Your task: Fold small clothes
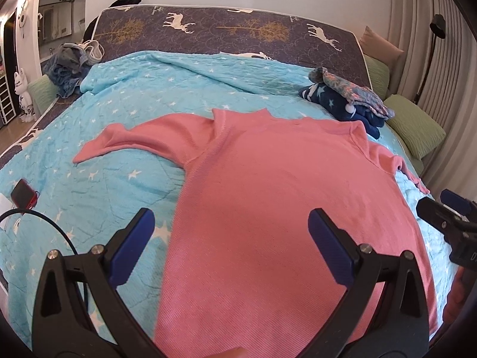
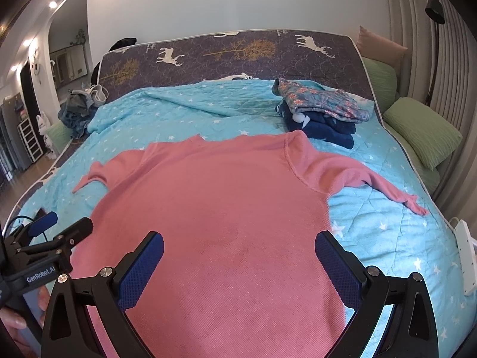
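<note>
Nearest, left hand-held gripper spread wide, blue pads apart, hovering over the lower body of the pink top, gripping nothing. Right hand-held gripper likewise spread wide above the same garment, empty. Each seen at the edge of the other's view, side by side over the hem end of the garment.

Pink top: fine ribbed knit, long-sleeved, laid flat on the light blue star-print quilt that covers the bed. Body smooth and spread out, with faint darker patches near the middle in the right wrist view. Neck edge turned toward the far side of the bed. Left sleeve stretched out sideways, a soft crease along it, cuff tapering to a point. Right sleeve angled outward toward the bed's right edge, slightly twisted near the cuff. Not yet folded.

At the left edge of the quilt, small red-and-black device with a black cable. At the right edge, white power strip.

Farther, just beyond the right shoulder, stack of folded clothes: navy starred piece below, floral piece on top. Far left, crumpled heap of denim clothes. Green pillow beside the bed on the right. Behind all, purple deer-print mattress standing upright against the wall.
</note>
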### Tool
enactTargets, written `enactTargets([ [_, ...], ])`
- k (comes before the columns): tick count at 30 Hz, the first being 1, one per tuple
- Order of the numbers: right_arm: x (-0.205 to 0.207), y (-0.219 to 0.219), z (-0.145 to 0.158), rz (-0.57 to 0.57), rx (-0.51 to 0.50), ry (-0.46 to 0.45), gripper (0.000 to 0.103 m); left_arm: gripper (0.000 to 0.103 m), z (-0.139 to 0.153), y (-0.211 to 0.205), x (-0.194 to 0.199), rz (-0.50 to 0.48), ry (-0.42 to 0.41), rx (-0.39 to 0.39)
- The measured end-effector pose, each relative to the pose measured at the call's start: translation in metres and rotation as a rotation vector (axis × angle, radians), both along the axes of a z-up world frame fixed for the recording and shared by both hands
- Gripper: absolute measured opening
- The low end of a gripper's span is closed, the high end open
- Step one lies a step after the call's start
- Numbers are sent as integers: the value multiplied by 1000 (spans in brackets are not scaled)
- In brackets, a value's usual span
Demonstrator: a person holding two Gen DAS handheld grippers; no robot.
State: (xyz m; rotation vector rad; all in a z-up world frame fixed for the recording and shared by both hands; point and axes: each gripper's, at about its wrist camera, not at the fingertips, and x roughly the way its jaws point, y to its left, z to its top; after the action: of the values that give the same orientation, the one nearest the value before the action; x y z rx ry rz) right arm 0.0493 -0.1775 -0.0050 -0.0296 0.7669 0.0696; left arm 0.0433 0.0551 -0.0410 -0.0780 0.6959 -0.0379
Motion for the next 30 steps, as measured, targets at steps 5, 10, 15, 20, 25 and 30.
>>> enactTargets([
  [5,4,2,-2,-1,-4,11,103,102,1,12,9,18,-2,3],
  [10,7,6,-3,6,-15,14,103,102,-1,52,33,58,32,-119],
  [15,13,9,-5,7,-27,18,103,102,-10,102,58,85,78,-291],
  [20,20,14,-11,10,-37,34,103,100,-25,157,86,181,119,-359],
  [25,30,17,-19,5,-51,57,103,83,-67,252,119,345,192,-759],
  [30,40,21,-29,0,-69,81,103,75,-105,302,148,480,194,-924],
])
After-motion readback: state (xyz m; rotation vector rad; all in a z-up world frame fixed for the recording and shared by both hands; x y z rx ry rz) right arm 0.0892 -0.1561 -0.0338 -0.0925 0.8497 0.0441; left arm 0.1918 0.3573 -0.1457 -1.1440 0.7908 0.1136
